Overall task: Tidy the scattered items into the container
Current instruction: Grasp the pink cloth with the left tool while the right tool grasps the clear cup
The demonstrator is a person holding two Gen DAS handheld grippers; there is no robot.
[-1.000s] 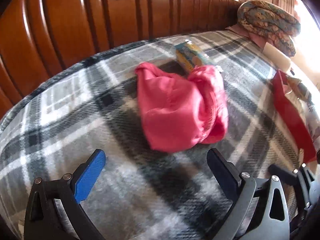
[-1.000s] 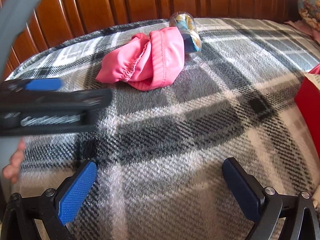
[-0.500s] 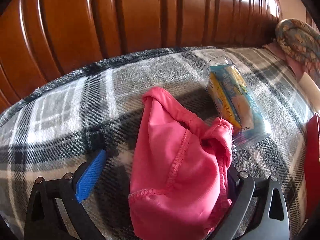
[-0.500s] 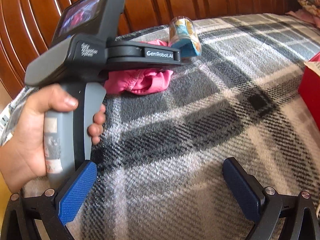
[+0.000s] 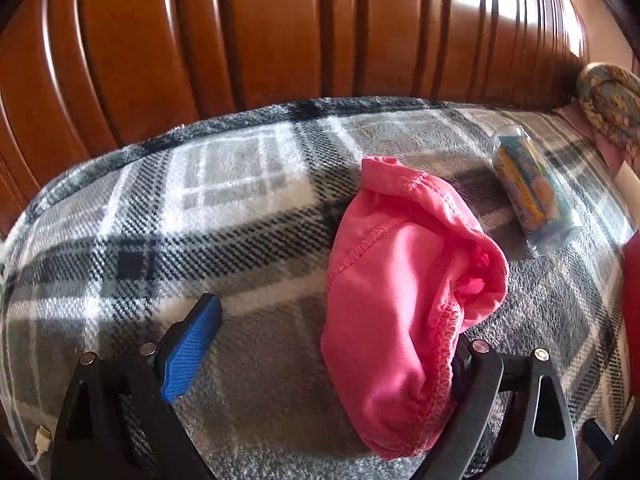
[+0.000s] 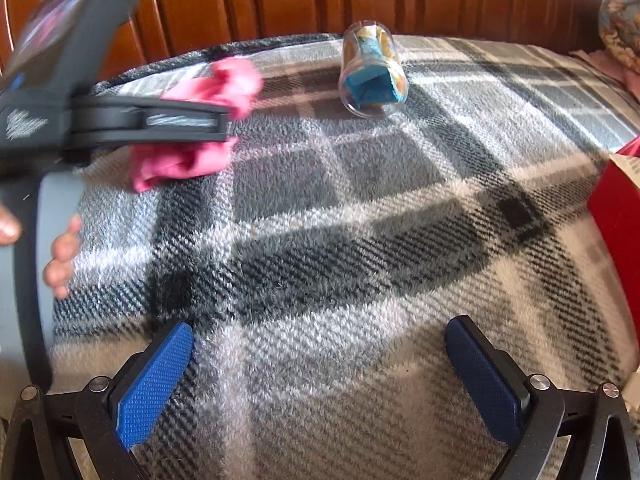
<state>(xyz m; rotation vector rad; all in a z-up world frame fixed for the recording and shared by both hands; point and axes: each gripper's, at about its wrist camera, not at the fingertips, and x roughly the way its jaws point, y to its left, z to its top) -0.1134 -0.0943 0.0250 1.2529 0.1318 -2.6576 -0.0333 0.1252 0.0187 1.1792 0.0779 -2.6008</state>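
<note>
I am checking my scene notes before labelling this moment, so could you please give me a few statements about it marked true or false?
1. The pink cloth lies between the open fingers of the left tongs. True.
2. The clear tube stands upright. False: it lies on its side on the plaid blanket.
3. The right tongs are shut on the tube. False: they are open with only blanket between their fingers.
4. A red container sits at the right edge of the right wrist view. True.
5. The tube touches the cloth. False: blanket shows between them.
</note>
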